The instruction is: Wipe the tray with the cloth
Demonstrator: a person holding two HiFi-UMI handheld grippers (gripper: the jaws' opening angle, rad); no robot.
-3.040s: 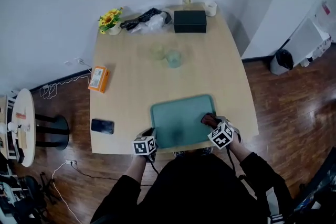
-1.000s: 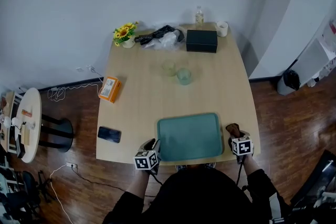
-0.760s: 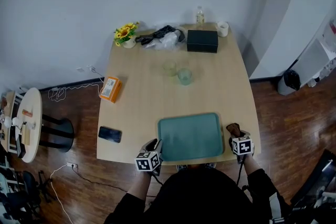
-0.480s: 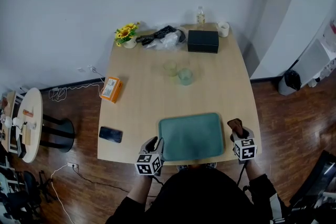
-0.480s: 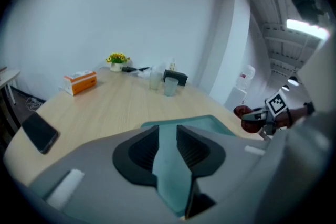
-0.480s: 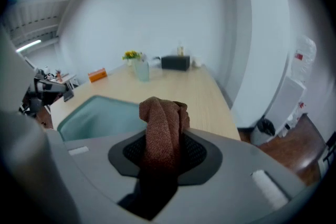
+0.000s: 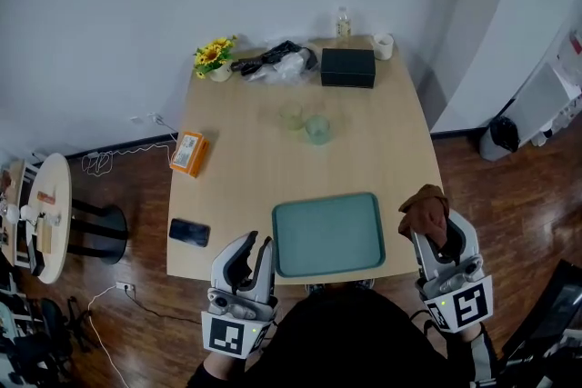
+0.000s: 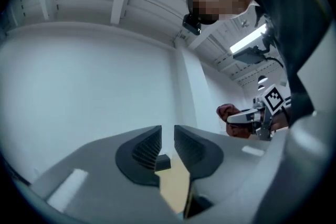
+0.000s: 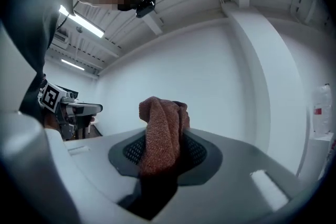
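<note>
- The right tool (image 7: 438, 236) is clenching the brown cloth (image 7: 424, 207) between its jaws. The cloth is bunching up past the fingertips, and one fold is hanging down over a pad.
- That tool is being held up in the air off the right front corner of the surface (image 7: 245, 159). In the head view this is putting the cloth just beside the right edge of the tray, apart from it.
- The green tray (image 7: 327, 233) is lying flat near the front edge of the surface, between the two tools.
- The left tool (image 7: 255, 243) is also being held up, pointing in over the front edge just left of the tray. Its jaws have just been closing and are standing a narrow gap apart, with nothing between them.
- A black phone (image 7: 189, 233) is lying on the surface left of the left tool.
- Two pale cups (image 7: 307, 123) are standing well beyond the tray.
</note>
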